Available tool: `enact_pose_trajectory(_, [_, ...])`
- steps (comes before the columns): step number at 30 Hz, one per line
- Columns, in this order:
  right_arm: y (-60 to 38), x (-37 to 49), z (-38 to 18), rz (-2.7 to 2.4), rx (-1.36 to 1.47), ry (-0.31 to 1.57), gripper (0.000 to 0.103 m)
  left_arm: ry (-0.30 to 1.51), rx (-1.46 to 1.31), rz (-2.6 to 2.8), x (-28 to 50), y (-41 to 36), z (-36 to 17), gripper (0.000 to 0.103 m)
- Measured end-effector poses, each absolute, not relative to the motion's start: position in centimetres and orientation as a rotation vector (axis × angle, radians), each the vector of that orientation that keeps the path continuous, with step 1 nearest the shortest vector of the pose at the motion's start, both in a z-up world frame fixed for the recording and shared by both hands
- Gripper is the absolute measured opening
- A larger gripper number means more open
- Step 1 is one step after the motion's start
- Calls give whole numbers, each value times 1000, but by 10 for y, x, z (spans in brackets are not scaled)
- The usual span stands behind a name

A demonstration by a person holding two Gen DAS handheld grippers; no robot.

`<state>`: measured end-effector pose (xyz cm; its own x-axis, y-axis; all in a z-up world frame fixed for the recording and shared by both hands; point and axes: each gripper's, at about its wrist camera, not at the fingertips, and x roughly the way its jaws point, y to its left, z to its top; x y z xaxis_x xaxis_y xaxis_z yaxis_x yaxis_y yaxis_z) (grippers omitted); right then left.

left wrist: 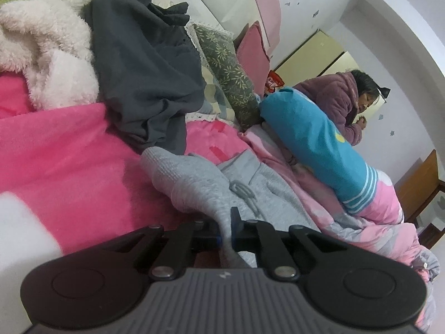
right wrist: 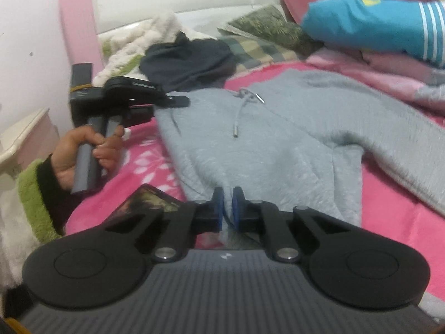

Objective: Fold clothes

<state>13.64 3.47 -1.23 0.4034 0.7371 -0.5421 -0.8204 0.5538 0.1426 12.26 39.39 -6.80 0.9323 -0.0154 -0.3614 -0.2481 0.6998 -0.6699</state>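
Note:
Grey fleece sweatpants (right wrist: 278, 130) with a drawstring lie spread on a pink blanket (right wrist: 389, 208). My right gripper (right wrist: 228, 197) is shut on the lower edge of one leg. My left gripper (left wrist: 226, 222) is shut on a raised fold of the sweatpants (left wrist: 194, 183) at the waistband. It also shows in the right wrist view (right wrist: 178, 101), pinching the waistband's left corner, with a hand on its handle.
A dark grey garment (left wrist: 144, 64) and a white fleece (left wrist: 41, 50) lie heaped near the headboard. Patterned pillows (left wrist: 228, 69) and a blue cushion (left wrist: 314, 142) sit on the far side. A person in purple (left wrist: 339, 100) is beside the bed. A phone (right wrist: 147, 203) lies near my right gripper.

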Motion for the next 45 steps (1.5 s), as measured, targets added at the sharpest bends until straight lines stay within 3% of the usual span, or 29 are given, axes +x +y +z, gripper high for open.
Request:
enact_pose_trajectory(6, [29,131,0,983,-139,539,4,360,-813,141,124,397,-70,9])
enact_pose_trajectory(9, [28,133,2,974,-128,525,4,367,-837,145,124,401,-72,21])
enact_pose_trajectory(12, [28,134,5,965,-116,512,4,370,-851,140,125,404,-73,25])
enact_pose_trajectory(13, [28,134,6,963,-114,506,4,373,-853,138,125,404,-74,33])
enact_pose_trajectory(16, [27,132,8,965,-121,494,3,386,-847,135,128,402,-74,41])
enact_pose_trajectory(24, [34,101,-2,1053,-268,485,2,390,-909,124,128,407,-79,47])
enact_pose_trajectory(29, [35,85,-10,1077,-359,470,2,381,-922,131,126,409,-79,45])
enact_pose_trajectory(32, [35,83,-10,1087,-375,456,2,384,-916,144,127,410,-79,32])
enact_pose_trajectory(34, [33,86,-8,1091,-368,446,2,389,-900,155,129,410,-79,12])
enact_pose_trajectory(41, [10,106,18,1030,-193,369,2,185,-980,22,124,416,-70,8])
enact_pose_trajectory(45, [20,93,8,1062,-262,387,2,292,-1010,114,127,425,-87,7])
